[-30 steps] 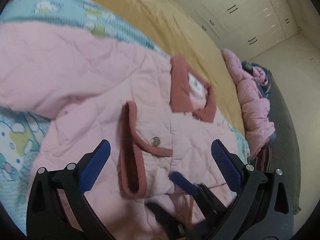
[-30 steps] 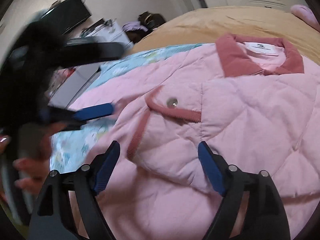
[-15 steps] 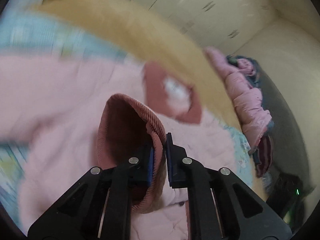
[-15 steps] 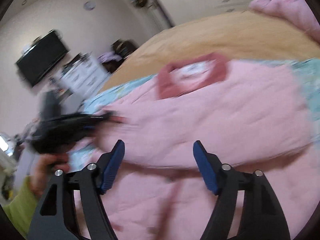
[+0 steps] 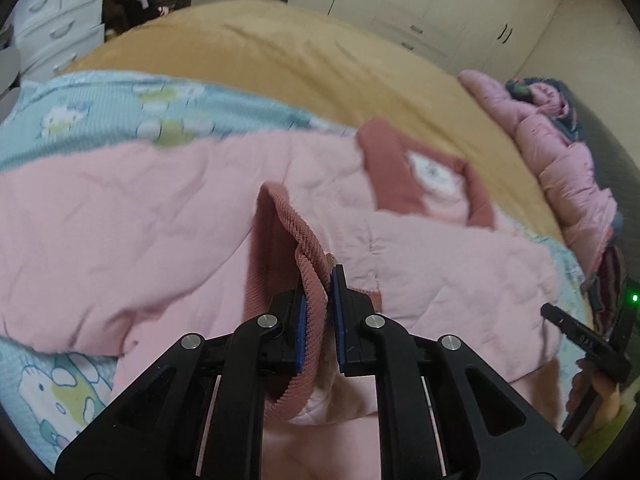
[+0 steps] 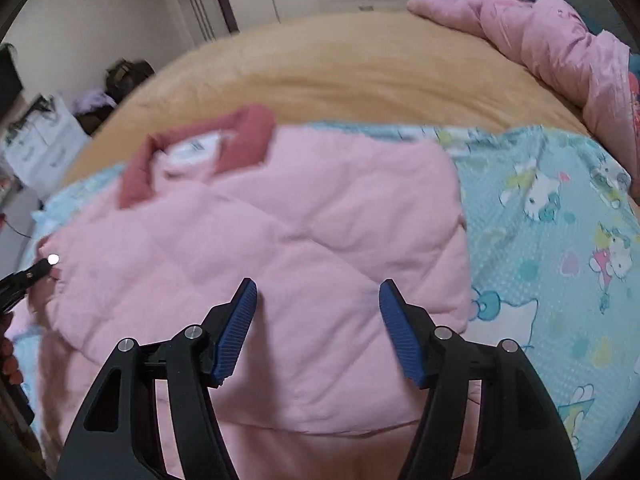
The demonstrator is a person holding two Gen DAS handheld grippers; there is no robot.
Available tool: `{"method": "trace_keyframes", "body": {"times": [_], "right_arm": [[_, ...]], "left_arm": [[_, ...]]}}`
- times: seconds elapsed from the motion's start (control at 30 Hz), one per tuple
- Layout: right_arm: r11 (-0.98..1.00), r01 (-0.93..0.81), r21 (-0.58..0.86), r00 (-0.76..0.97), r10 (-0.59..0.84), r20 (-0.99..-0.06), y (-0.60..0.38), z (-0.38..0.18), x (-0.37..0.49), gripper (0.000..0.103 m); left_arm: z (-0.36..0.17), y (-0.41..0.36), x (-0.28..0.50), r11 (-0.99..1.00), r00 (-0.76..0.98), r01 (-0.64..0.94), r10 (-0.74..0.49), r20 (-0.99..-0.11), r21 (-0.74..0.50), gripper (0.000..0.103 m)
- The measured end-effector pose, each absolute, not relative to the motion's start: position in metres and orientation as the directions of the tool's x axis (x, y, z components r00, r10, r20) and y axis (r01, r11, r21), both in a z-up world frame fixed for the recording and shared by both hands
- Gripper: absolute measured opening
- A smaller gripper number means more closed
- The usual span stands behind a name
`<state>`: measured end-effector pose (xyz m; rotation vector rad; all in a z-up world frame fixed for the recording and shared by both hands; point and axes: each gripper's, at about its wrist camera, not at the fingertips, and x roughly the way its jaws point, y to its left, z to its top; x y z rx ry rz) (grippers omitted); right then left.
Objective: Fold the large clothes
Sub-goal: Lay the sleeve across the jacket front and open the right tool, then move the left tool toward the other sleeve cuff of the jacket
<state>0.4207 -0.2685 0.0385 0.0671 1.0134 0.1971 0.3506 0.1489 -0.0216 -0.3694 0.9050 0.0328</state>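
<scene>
A pink quilted jacket point(image 5: 140, 216) with a dark rose collar point(image 5: 396, 176) lies spread on the bed; it also shows in the right wrist view point(image 6: 288, 240). My left gripper point(image 5: 320, 320) is shut on the jacket's ribbed rose cuff point(image 5: 304, 256) and holds the sleeve end lifted above the jacket body. My right gripper point(image 6: 316, 328) is open and empty, hovering over the jacket's lower right part. The other gripper's tip point(image 6: 36, 270) shows at the left edge of the right wrist view.
The bed has a light blue cartoon-print sheet point(image 6: 560, 208) and a tan blanket point(image 5: 320, 64) beyond it. A pile of pink padded clothes point(image 6: 560, 40) lies at the far right. Drawers point(image 5: 52, 28) and wardrobes point(image 5: 440, 4) stand behind.
My left gripper closed on the ribbed cuff and lifted it off the jacket. My right gripper moved right and back across the jacket, staying open.
</scene>
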Motion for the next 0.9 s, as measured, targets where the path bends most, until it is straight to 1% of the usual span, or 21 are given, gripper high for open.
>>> {"method": "trace_keyframes", "body": {"times": [0.17,0.27,0.33,0.37,0.4,0.43,0.47,0.5,0.53,0.57,0.63,0.67,0.9], "right_arm": [[0.981,-0.100,0.165,0.489,0.193,-0.850,-0.273,0.017,0.426,0.064],[0.981,-0.081,0.174,0.496,0.191,-0.847,-0.275,0.009,0.428,0.064],[0.984,-0.082,0.157,0.501,0.177,-0.847,-0.273,0.011,0.427,0.064],[0.986,-0.084,0.145,0.500,0.168,-0.850,-0.271,0.014,0.425,0.066],[0.988,-0.078,0.136,0.501,0.157,-0.851,-0.268,0.020,0.421,0.069],[0.985,-0.075,0.156,0.511,0.173,-0.842,-0.266,0.027,0.414,0.077],[0.977,-0.086,0.196,0.533,0.211,-0.820,-0.263,0.035,0.405,0.087],[0.970,-0.101,0.219,0.551,0.238,-0.800,-0.260,0.041,0.397,0.091],[0.965,-0.121,0.231,0.566,0.258,-0.783,-0.255,0.047,0.389,0.094],[0.962,-0.143,0.233,0.579,0.272,-0.769,-0.248,0.053,0.381,0.096],[0.956,-0.193,0.221,0.597,0.293,-0.747,-0.231,0.065,0.366,0.099],[0.954,-0.207,0.217,0.599,0.299,-0.742,-0.224,0.069,0.361,0.099],[0.932,-0.287,0.220,0.632,0.357,-0.688,-0.178,0.099,0.328,0.099]], "left_arm": [[-0.042,0.149,0.351,0.940,0.589,-0.185,-0.126,-0.798,-0.286,0.006],[-0.052,0.146,0.355,0.947,0.562,-0.180,-0.123,-0.818,-0.266,0.010],[-0.051,0.147,0.355,0.946,0.567,-0.181,-0.122,-0.815,-0.268,0.014],[-0.048,0.148,0.352,0.944,0.569,-0.184,-0.126,-0.812,-0.276,0.017],[-0.044,0.150,0.350,0.941,0.572,-0.182,-0.134,-0.809,-0.284,0.029],[-0.039,0.152,0.345,0.937,0.583,-0.169,-0.157,-0.797,-0.307,0.041],[-0.034,0.153,0.341,0.935,0.595,-0.164,-0.162,-0.787,-0.316,0.045],[-0.028,0.154,0.337,0.935,0.603,-0.163,-0.158,-0.782,-0.315,0.055],[-0.023,0.156,0.332,0.935,0.612,-0.164,-0.153,-0.776,-0.314,0.062],[-0.019,0.156,0.330,0.935,0.617,-0.167,-0.148,-0.773,-0.312,0.075],[-0.007,0.160,0.320,0.935,0.634,-0.172,-0.136,-0.762,-0.310,0.091],[-0.004,0.161,0.317,0.935,0.637,-0.174,-0.132,-0.759,-0.309,0.094],[0.016,0.173,0.286,0.947,0.638,-0.199,-0.071,-0.766,-0.254,0.094]]}}
